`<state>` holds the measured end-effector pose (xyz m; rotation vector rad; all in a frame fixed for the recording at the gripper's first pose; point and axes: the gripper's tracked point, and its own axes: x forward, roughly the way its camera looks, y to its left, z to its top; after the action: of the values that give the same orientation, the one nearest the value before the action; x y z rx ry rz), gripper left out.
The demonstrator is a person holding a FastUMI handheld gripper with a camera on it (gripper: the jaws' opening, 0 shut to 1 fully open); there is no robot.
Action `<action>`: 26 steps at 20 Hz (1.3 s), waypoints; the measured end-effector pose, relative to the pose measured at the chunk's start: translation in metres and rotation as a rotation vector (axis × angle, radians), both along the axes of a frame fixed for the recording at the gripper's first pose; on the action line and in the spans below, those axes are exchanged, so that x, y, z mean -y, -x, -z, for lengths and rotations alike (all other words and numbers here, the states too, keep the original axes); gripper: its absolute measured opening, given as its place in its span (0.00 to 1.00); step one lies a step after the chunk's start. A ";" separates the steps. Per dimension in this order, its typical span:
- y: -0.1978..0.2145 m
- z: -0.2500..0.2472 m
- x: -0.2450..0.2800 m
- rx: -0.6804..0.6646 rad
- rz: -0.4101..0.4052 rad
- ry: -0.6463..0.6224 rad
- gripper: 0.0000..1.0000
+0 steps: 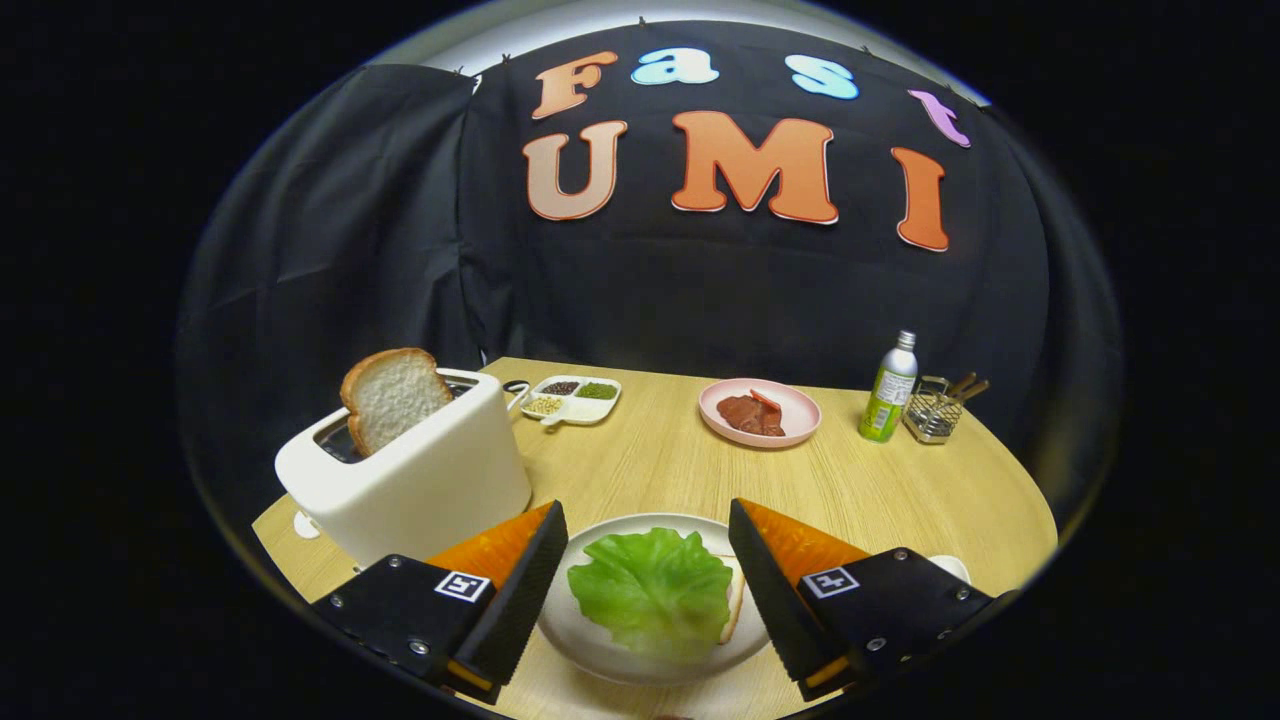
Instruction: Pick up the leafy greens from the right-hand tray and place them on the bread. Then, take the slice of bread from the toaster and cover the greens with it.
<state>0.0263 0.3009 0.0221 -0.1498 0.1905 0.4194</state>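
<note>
A green leaf [655, 590] lies spread over a slice of bread [734, 600] on a white plate [600, 645], right between my fingers. My gripper [648, 520] hangs open above the plate, and neither finger touches the leaf. Only a thin edge of that bread peeks out from under the leaf on its right side. To the left stands a white toaster [415, 475] with a second slice of bread [392, 395] sticking up out of its slot.
Beyond the fingers on the wooden table [880, 490] sit a pink plate with meat slices [760, 412], a small divided dish of seasonings [572, 397], a green-labelled bottle [889, 390] and a wire basket [935, 410]. A white rim [950, 566] shows behind the right finger.
</note>
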 end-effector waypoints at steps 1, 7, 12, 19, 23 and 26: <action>0.002 -0.005 -0.008 0.005 -0.008 -0.002 0.97; 0.011 -0.031 -0.053 0.042 -0.044 -0.003 0.97; 0.014 -0.036 -0.078 0.041 -0.044 -0.005 0.97; 0.022 -0.060 -0.116 0.089 -0.051 -0.033 0.97; 0.029 -0.087 -0.143 0.153 -0.068 -0.050 0.97; 0.027 -0.085 -0.168 0.167 -0.092 -0.019 0.97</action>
<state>-0.0005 0.4689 0.1073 -0.1744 0.0156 0.4974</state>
